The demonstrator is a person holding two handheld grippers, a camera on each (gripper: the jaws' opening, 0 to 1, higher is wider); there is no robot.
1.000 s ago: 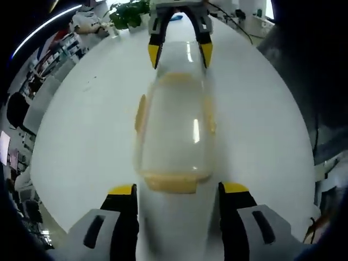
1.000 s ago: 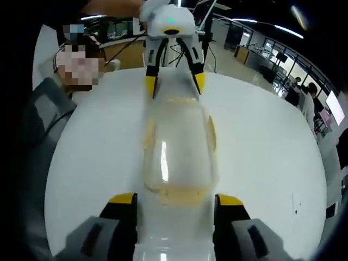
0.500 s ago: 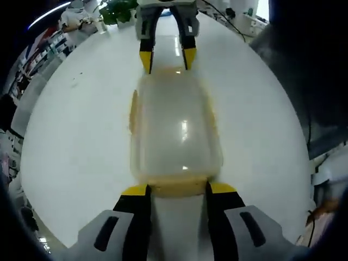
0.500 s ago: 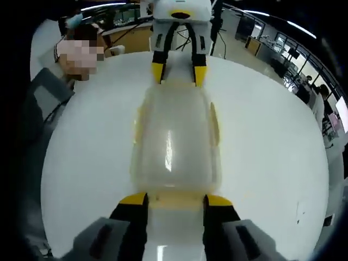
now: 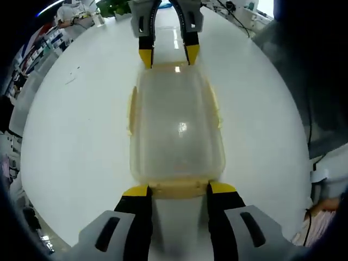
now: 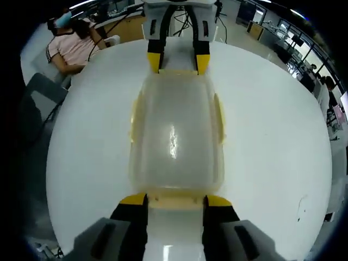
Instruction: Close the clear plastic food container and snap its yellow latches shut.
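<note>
The container [image 5: 176, 130] is clear, glossy plastic (a bright glare spot on its lid). Its latches [image 5: 178, 188] look matt yellow. The white surface [image 5: 76, 136] is smooth and shiny.

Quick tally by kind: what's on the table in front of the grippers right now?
Clear plastic food container: 1
Yellow latches: 4, one per side (near end, far end, long sides)
Grippers at the ends: 2 (left gripper, right gripper)
Total: 7

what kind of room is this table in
Probably an open-plan office or lab: a large white table, rows of desks with monitors behind it, a seated person at the far edge, and a potted plant.
</note>
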